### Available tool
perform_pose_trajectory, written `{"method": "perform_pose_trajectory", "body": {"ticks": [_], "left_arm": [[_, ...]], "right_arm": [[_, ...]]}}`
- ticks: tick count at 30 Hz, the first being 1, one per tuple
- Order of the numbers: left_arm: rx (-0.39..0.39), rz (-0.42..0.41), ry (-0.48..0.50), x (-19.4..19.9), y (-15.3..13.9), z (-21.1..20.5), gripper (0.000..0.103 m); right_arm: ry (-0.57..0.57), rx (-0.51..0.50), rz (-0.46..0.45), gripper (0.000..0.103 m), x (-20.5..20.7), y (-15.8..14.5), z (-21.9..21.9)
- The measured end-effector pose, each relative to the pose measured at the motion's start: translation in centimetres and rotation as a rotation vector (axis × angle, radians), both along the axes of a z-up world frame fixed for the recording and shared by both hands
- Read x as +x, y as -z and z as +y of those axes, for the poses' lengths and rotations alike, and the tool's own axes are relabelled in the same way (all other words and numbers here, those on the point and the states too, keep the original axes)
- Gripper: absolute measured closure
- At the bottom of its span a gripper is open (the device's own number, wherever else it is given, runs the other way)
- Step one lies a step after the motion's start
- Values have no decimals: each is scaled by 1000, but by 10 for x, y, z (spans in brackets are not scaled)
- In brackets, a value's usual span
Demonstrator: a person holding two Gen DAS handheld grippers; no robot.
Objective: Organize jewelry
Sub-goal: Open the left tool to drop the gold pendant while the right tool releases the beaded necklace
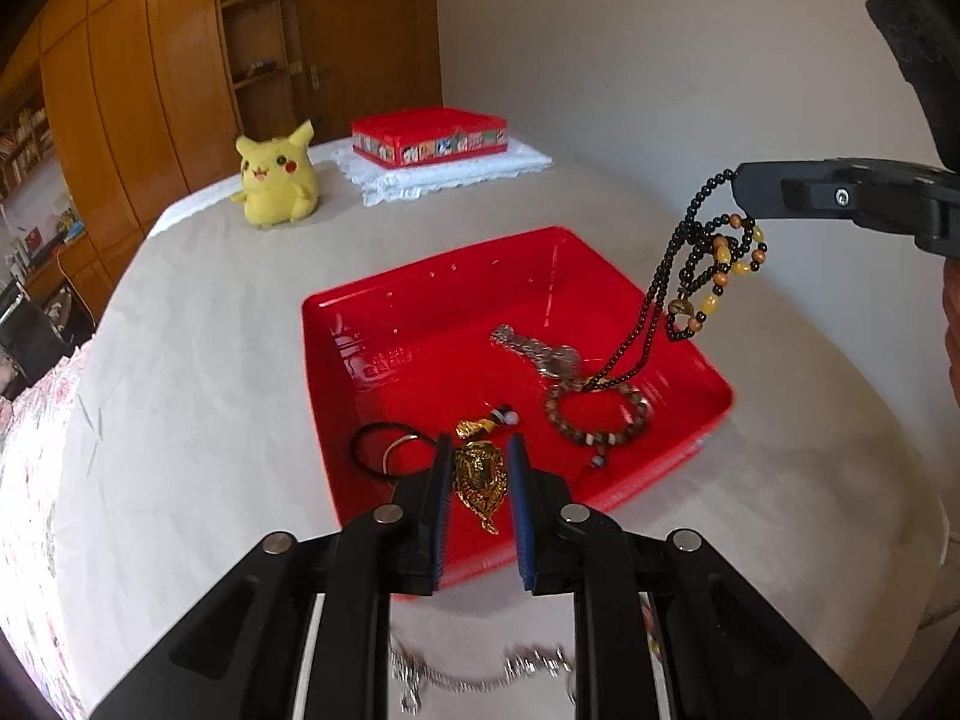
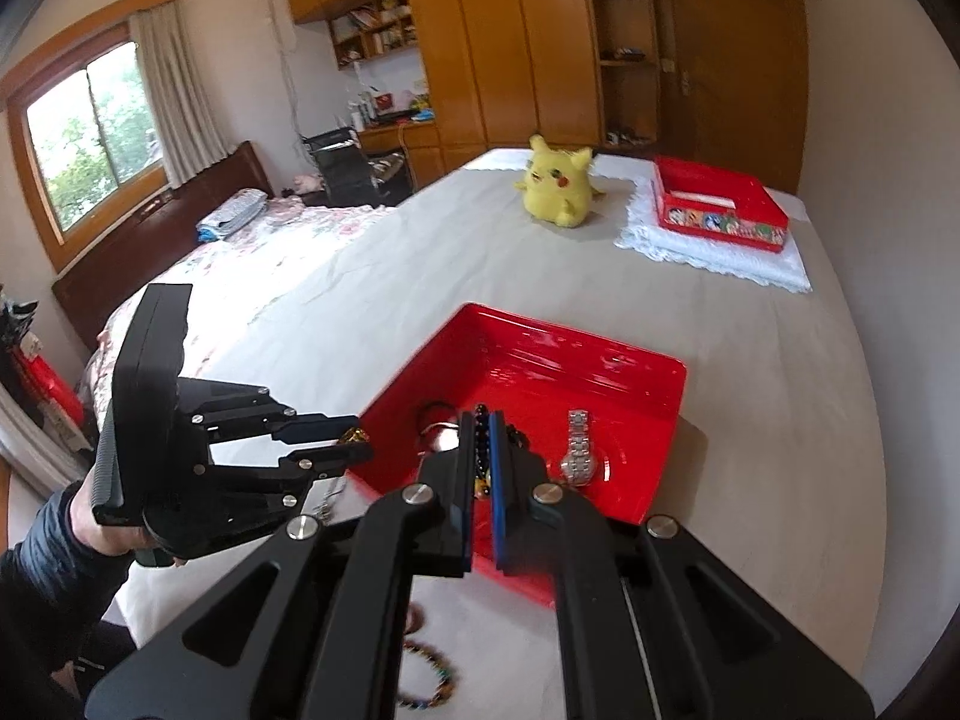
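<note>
While held over the red tray (image 1: 372,312): left gripper (image 1: 479,462), jaws pinching one gold pendant (image 1: 477,483); right gripper (image 2: 480,438), jaws pressed together on one black bead necklace (image 1: 690,276). Inside tray: one silver watch (image 2: 579,450), one brown bead bracelet (image 1: 600,414), one black ring (image 1: 375,447). Behind: one yellow plush (image 1: 277,177).

No text, brand, number or sign can be read in either view. Raised markings are seen on the floor of the red tray (image 1: 384,324) at about nine o'clock, and printed pictures on the side of the red tin (image 2: 720,222); both stay illegible.
</note>
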State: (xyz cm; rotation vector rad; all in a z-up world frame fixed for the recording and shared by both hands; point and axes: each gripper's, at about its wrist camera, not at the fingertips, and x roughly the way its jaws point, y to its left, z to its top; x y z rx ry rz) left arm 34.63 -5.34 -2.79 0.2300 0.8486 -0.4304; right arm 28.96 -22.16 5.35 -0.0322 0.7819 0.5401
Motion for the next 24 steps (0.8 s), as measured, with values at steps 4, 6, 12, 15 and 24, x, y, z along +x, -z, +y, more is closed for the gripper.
{"method": "perform_pose_trajectory", "body": {"ticks": [4, 6, 12, 15, 24], "left_arm": [[8, 39, -16, 28, 20, -3, 86], [8, 65, -24, 43, 31, -3, 86], [-7, 127, -46, 70, 56, -3, 86], [-2, 137, -48, 73, 64, -5, 86], [7, 147, -71, 78, 70, 0, 70]], "right_arm": [[24, -12, 44, 101, 27, 26, -1], [35, -22, 68, 101, 40, 42, -1], [64, -39, 136, 101, 74, 85, -4], [71, -48, 166, 101, 85, 103, -3], [91, -58, 202, 61, 85, 126, -2]]}}
